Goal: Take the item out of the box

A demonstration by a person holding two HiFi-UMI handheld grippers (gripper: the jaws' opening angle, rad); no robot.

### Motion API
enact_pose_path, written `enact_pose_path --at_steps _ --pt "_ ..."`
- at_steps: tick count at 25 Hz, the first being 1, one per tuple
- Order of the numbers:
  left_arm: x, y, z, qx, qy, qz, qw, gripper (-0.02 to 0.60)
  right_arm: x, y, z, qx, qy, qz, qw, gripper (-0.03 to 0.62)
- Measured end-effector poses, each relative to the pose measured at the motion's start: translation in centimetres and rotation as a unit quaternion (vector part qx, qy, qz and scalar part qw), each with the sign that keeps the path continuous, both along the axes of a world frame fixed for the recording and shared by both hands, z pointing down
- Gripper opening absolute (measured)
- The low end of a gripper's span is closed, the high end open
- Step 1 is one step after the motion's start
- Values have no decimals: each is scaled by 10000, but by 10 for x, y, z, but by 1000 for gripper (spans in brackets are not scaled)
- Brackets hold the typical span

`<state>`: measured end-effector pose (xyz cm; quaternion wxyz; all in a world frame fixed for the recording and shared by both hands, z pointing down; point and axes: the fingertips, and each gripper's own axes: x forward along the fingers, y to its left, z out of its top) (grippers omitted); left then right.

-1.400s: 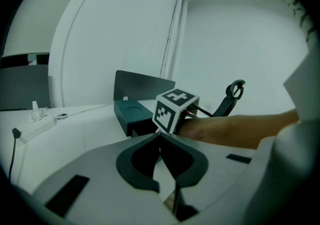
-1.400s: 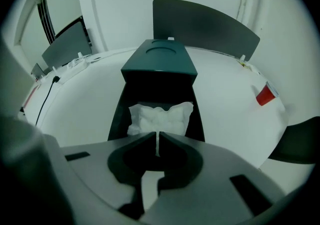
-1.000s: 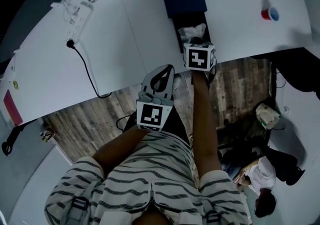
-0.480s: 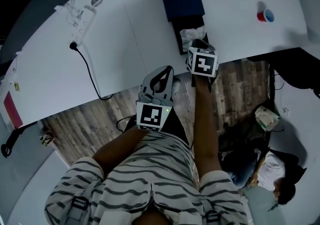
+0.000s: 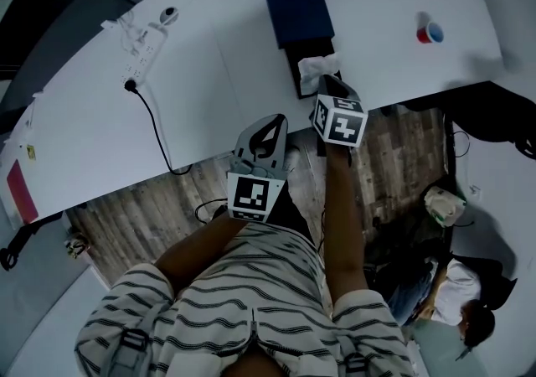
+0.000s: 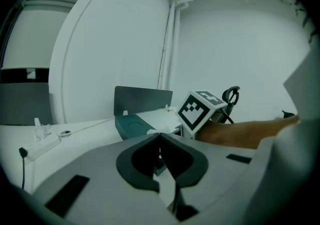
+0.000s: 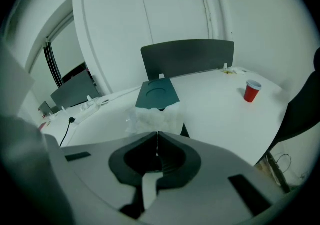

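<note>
Pressed together and empty, the right claw [image 7: 157, 135] points at the white wrapped item [image 7: 152, 115], which lies just beyond its tips in the open box [image 5: 308, 50] on the table [image 5: 209, 57]. The left claw [image 6: 160, 138], likewise pressed together, hangs off the table's edge.

The right tool [image 5: 330, 87] hides the box's [image 5: 291, 67] near corner.

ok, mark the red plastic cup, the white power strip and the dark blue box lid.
red plastic cup [image 5: 430, 33], head view, on its open top.
white power strip [image 5: 144, 50], head view, middle of its body.
dark blue box lid [image 5: 295, 2], head view, centre of its top face.
</note>
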<state>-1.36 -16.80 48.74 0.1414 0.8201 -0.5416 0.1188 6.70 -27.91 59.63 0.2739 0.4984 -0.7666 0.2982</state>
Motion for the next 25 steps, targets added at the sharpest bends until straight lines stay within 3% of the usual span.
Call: enact_pose_path --at_steps 13,25 --pt "-5 13 -43 416 -72 70 9991 25 2 26 -89 1088 -494 176 9927 20" --pt "-4 24 -82 764 -53 118 9970 25 7 57 -144 1652 -790 341 9825 20"
